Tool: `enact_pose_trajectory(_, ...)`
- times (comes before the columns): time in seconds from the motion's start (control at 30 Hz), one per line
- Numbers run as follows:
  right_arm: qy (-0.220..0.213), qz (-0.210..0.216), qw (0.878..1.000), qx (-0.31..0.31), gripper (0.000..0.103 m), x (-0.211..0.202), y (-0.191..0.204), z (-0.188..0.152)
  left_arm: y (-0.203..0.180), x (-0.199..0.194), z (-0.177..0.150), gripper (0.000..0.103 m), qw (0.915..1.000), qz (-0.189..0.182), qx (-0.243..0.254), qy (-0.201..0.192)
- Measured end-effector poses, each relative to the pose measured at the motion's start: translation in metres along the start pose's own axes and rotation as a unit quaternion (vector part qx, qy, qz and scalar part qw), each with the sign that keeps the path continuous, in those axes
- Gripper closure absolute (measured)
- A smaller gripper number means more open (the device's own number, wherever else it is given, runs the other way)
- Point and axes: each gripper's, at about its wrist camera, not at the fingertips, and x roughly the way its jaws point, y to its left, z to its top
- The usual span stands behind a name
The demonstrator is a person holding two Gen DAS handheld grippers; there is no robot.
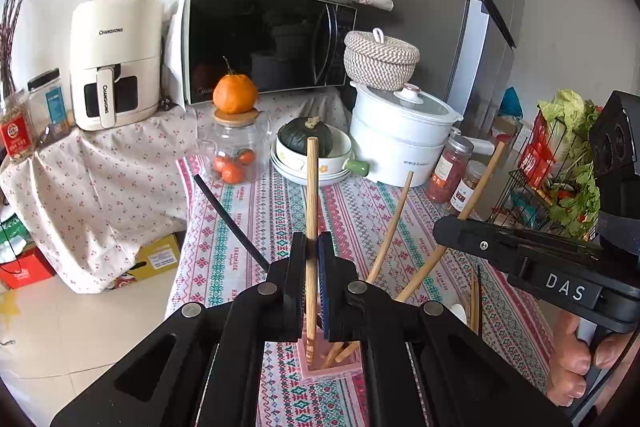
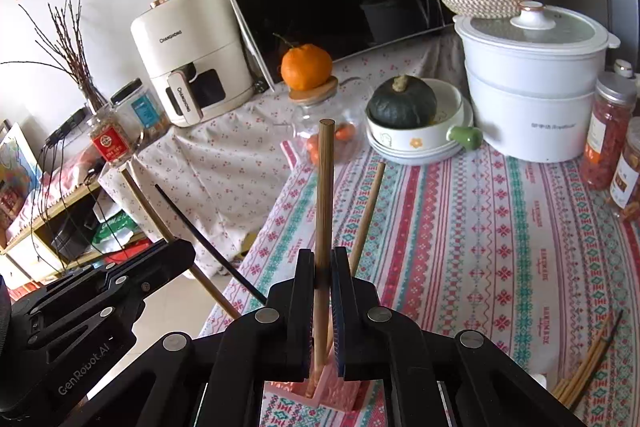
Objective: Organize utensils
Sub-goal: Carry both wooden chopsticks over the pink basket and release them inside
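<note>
Partly hidden beneath your two grippers, the pink holder [image 1: 320,363] shows only as a sliver between the black arms in both wrist views, its full outline cut off; how deep the sticks sit in it cannot be read. Your left gripper [image 1: 311,247] is clenched on a pale wooden chopstick [image 1: 312,187], which stands nearly upright between the pads, its lower end dipping into the holder straight below the jaws. Your right gripper [image 2: 323,263] is likewise clamped on a darker wooden chopstick [image 2: 324,187], upright, its foot in the same pink holder [image 2: 332,383].

Other chopsticks already lean out of the holder: two wooden ones [image 1: 390,227] slanting up to the right in the left view, and a black one [image 1: 232,223] slanting up to the left. In the left view your right gripper's body crosses in front of one leaning stick, and part of your hand [image 1: 576,359] shows at the lower right edge, cropped by the lens.

A loose bundle of chopsticks [image 2: 588,359] lies on the patterned tablecloth [image 2: 480,227] well to the right of the holder, its near ends cut off by the gripper arm. Behind, a bowl with a green squash [image 2: 402,103] and a white pot [image 2: 532,87] stand near the table's far edge.
</note>
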Motion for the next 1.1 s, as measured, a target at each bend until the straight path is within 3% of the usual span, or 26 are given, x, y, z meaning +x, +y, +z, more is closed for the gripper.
enact_pose_trajectory(0.27,0.007,0.025,0.999,0.028,0.091,-0.001,-0.008,0.002,-0.001,0.002,-0.002,0.095,0.9999,0.002,0.002,0.012)
enact_pose_trajectory(0.33,0.000,0.028,0.999,0.029,0.090,-0.007,-0.008,0.005,-0.002,-0.002,-0.001,0.084,0.9999,0.003,0.005,0.009)
enact_pose_trajectory(0.4,-0.008,0.033,0.999,0.030,0.084,-0.015,-0.006,0.007,-0.003,-0.009,0.000,0.057,1.0000,0.003,0.006,0.000)
enact_pose_trajectory(0.47,-0.016,0.038,0.999,0.030,0.077,-0.024,-0.005,0.010,-0.005,-0.017,0.001,0.049,0.9999,0.003,0.007,-0.010)
enact_pose_trajectory(0.57,-0.027,0.040,0.998,0.030,0.071,-0.038,-0.005,0.012,-0.010,-0.025,0.001,0.049,0.9999,0.001,0.013,-0.009)
enact_pose_trajectory(0.93,-0.030,-0.019,0.999,0.039,0.046,-0.088,-0.041,0.000,-0.041,-0.043,-0.012,0.032,0.9991,-0.028,0.022,0.021)
enact_pose_trajectory(1.1,-0.008,-0.076,0.996,0.046,0.025,-0.099,-0.069,-0.014,-0.063,-0.034,-0.022,0.022,0.9961,-0.044,0.038,0.066)
